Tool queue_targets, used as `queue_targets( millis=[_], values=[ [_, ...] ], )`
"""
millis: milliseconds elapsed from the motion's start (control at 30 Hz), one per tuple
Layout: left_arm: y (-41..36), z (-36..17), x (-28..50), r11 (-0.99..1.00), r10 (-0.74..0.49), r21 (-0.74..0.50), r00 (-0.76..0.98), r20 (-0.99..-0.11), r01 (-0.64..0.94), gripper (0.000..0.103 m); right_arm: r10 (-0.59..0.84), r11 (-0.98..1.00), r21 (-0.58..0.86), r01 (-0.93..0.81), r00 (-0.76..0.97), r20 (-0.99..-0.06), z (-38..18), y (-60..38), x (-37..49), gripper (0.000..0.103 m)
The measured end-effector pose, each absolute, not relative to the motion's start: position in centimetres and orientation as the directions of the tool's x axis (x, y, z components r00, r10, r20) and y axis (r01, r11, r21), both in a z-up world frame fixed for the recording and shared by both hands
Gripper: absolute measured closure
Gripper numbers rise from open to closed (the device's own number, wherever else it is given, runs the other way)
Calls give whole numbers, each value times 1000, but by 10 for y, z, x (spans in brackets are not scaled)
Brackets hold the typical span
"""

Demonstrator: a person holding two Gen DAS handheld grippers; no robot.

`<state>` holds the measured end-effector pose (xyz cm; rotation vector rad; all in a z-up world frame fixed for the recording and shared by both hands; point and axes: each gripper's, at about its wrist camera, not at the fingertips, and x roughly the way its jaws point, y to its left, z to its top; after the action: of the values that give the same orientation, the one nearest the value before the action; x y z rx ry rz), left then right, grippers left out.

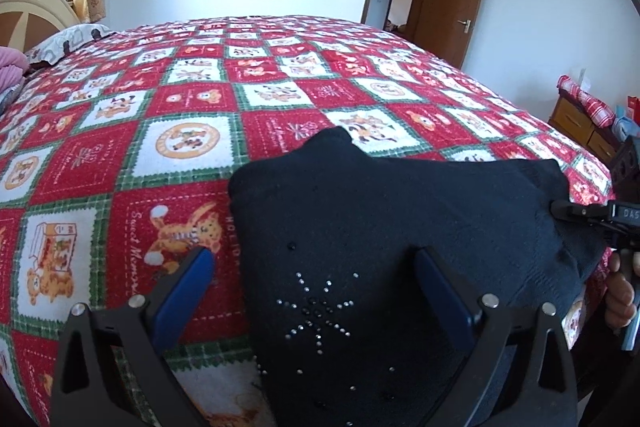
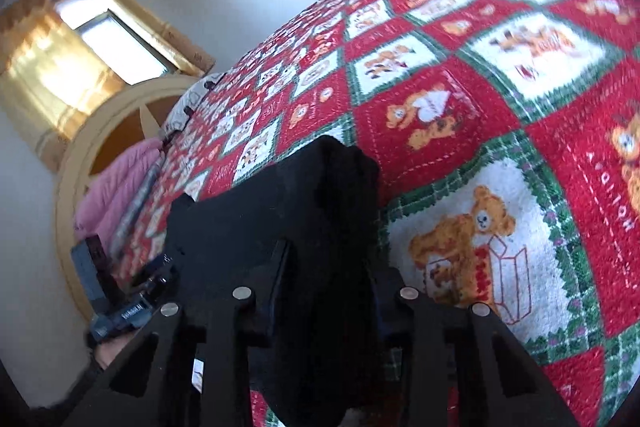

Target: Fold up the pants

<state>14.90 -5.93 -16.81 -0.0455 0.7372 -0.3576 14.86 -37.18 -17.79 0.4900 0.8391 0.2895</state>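
The left gripper [image 1: 316,267] stands wide open, its blue-padded fingers [image 1: 188,285] straddling the black rhinestone-studded fabric pants [image 1: 380,227] without gripping them. The right gripper [image 2: 326,267] is closed on a bunched fold of the pants. They lie on the red, white and green teddy-bear patchwork bedspread [image 1: 192,131], near its front edge.

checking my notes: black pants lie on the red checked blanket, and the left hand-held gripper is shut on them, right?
Not quite. The left wrist view shows the left hand-held gripper open, its blue fingers spread apart over the black pants. The pants do lie on the red checked blanket.
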Motion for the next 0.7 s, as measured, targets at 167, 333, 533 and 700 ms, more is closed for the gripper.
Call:
queue_targets(
  millis=[167, 333, 533, 700],
  values=[
    [-62, -161, 143, 912, -402, -213, 656, -639, 352, 49, 409, 875, 477, -87, 660, -630, -169, -360, 142, 73],
    [-49, -161, 145, 893, -450, -304, 641, -622, 332, 74, 442, 863, 485, -139, 674, -593, -161, -356, 131, 75],
    [-35, -155, 140, 860, -509, -386, 621, -596, 334, 82, 435, 874, 452, -180, 704, -562, -144, -342, 121, 77],
    [-14, -138, 138, 855, -512, -407, 648, -564, 322, 83, 462, 872, 418, -254, 710, -531, -117, -317, 125, 78]
  ],
)
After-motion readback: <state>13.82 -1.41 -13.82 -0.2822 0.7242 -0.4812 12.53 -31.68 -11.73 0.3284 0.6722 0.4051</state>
